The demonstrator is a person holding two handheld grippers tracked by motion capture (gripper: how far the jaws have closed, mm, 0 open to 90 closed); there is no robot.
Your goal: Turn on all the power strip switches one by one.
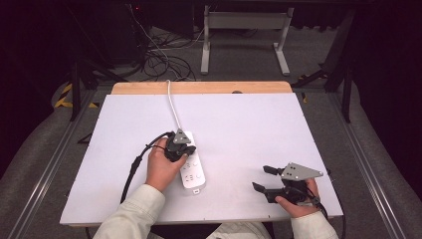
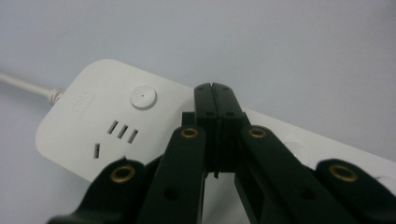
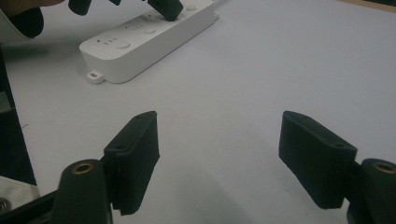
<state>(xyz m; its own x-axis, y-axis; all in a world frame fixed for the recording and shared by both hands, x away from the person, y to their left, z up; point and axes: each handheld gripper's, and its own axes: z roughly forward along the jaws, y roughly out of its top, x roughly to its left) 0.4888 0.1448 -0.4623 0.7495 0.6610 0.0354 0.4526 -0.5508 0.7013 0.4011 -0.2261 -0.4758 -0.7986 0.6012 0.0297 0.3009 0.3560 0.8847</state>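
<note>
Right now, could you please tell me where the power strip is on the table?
In the high view, the power strip lies left of the table's centre, its cord running toward the far edge, with the left gripper shut over it.

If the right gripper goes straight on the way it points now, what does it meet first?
Probably nothing at once: the right gripper is open over bare table. Farther along, up and left in its view, lies the power strip, so it may pass beside that; depth is unclear.

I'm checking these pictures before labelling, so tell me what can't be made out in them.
- Left gripper view: the left gripper, shut, covers the middle of the power strip; contact unclear.
- High view: the cord runs off the table's far edge; its plug is unseen.
- High view: the strip's sockets are too small to count.
</note>
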